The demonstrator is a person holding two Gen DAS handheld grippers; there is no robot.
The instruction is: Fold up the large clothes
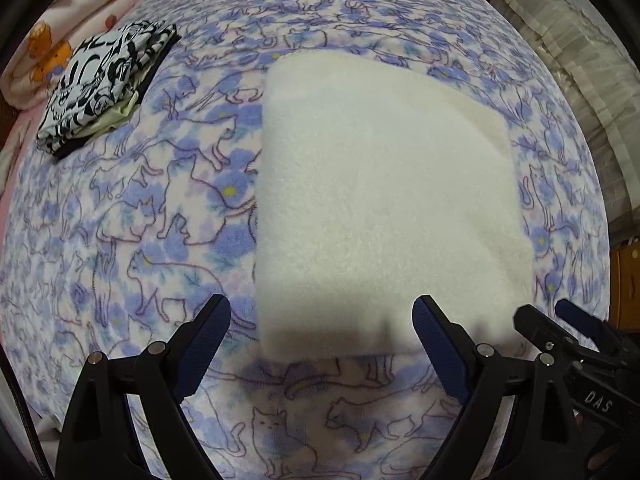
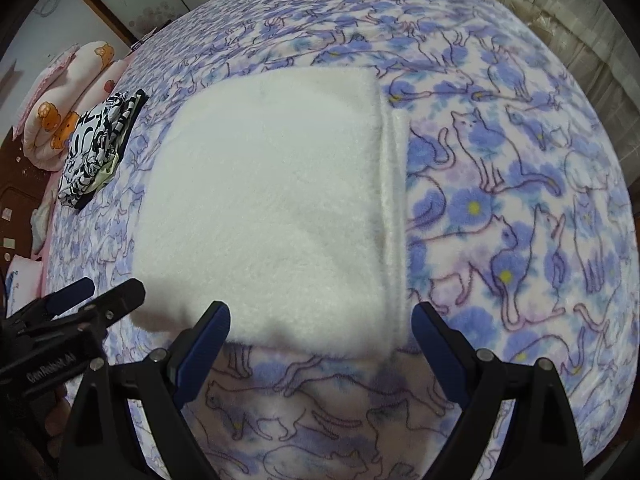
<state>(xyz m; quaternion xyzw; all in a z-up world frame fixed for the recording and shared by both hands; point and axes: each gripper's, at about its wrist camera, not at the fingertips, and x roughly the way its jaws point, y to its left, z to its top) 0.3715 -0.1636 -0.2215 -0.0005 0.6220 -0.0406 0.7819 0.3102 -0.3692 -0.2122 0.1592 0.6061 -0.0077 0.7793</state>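
A white fluffy garment point(image 1: 380, 200) lies folded into a thick rectangle on the cat-print blanket point(image 1: 140, 220). It also shows in the right wrist view point(image 2: 272, 208), with a folded edge running down its right side. My left gripper point(image 1: 322, 312) is open and empty, hovering just above the garment's near edge. My right gripper point(image 2: 320, 320) is open and empty at the same near edge, to the right. The right gripper shows at the lower right of the left wrist view point(image 1: 560, 328). The left gripper shows at the lower left of the right wrist view point(image 2: 92, 292).
A folded black-and-white patterned garment point(image 1: 104, 84) lies at the far left of the bed, also in the right wrist view point(image 2: 96, 148). Pink bear-print bedding point(image 2: 72, 100) is bunched beyond it. A pale curtain point(image 1: 580, 80) hangs on the right.
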